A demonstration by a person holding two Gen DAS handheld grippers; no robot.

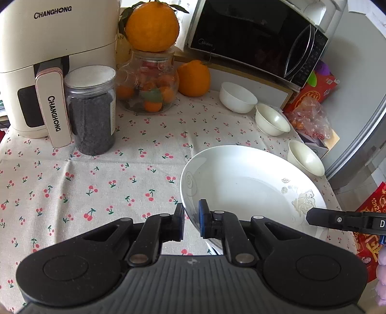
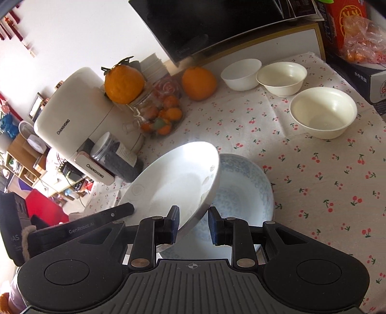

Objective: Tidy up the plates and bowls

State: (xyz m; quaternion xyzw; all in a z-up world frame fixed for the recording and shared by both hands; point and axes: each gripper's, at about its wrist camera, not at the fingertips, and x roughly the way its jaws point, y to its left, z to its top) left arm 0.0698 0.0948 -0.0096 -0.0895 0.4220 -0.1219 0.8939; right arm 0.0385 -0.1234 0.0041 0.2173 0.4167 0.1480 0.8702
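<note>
The left tool (image 1: 191, 221) has its two blue-padded fingers closed down on the near rim of the white plate (image 1: 251, 186), one pad under the rim and one inside it. The right tool (image 2: 194, 225) straddles the opposite edge of that plate with its jaws partly open; its left pad sits against the rim, while the right pad stands clear with a gap, so it has no firm hold that I can see.

Seen from the right wrist, the white plate (image 2: 173, 186) is lifted and tilted steeply, its hollow face turned up and to the left toward the air fryer (image 2: 72, 120), its high edge away from the camera. Just under it and to its right lies a blue-patterned plate (image 2: 243, 193) flat on the bench (image 2: 325, 169), partly covered by the tilted one.

Three small bowls sit in a loose line along the far right side of the cherry-print cloth: a white bowl (image 2: 241, 73) nearest the microwave (image 2: 217, 21), a cream bowl (image 2: 281, 77) touching or just beside it, and a second cream bowl (image 2: 323, 112) apart and nearer. All three stand upright, mouths up.

A dark-filled jar (image 1: 93, 111) stands just beside the air fryer, with a glass jar of small fruit (image 1: 149, 84) near it, an orange (image 1: 152, 26) resting on its lid.
</note>
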